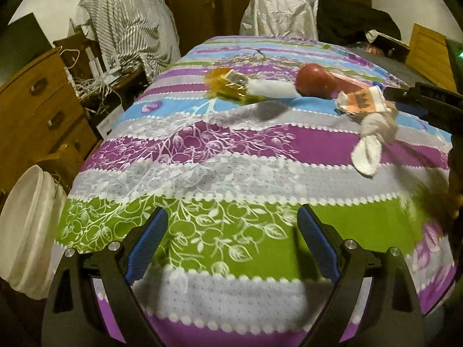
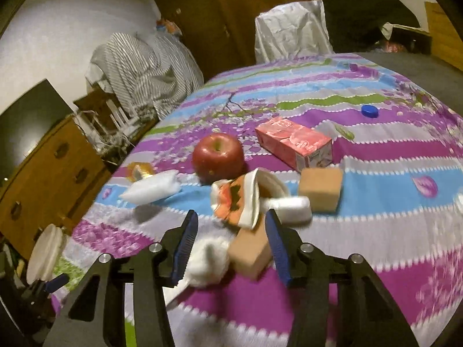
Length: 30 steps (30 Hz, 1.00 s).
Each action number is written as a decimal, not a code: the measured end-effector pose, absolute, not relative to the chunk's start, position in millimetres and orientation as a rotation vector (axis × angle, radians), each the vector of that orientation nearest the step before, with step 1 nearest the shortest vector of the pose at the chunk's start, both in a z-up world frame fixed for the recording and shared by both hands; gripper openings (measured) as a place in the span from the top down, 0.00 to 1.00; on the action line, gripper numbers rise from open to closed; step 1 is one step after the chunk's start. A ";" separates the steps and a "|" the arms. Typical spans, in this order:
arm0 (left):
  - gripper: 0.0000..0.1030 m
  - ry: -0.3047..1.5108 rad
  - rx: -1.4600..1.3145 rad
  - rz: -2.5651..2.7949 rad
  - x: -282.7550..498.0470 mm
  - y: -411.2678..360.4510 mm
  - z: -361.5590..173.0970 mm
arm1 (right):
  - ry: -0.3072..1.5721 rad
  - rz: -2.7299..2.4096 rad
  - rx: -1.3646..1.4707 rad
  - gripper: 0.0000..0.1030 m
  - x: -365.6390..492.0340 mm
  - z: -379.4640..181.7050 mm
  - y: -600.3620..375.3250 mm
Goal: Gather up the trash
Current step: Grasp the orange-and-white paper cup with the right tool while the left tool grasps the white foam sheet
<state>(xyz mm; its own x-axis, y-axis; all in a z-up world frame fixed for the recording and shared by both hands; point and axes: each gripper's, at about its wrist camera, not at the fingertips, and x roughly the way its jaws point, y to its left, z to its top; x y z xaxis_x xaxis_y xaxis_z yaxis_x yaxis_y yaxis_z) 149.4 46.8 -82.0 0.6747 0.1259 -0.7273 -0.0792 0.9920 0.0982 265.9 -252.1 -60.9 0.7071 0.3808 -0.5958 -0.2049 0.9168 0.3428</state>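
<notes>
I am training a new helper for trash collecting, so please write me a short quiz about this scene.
1. True or false: the left gripper has nothing between its fingers.
2. In the right wrist view, which lies farthest from the camera? A) apple B) blue cap C) orange-and-white wrapper
3. How many tan blocks show in the right wrist view?

Key: 1 true; 2 B; 3 two.

Both grippers (image 1: 233, 248) (image 2: 231, 248) have black slotted fingers, ribbed blue pads (image 1: 147, 245) and round silver screws (image 2: 306, 247).
</notes>
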 end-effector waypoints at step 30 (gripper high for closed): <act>0.14 0.820 0.471 -0.456 337.1 -1.9 -45.2 | 0.710 0.695 0.602 0.92 121.5 -72.6 -290.4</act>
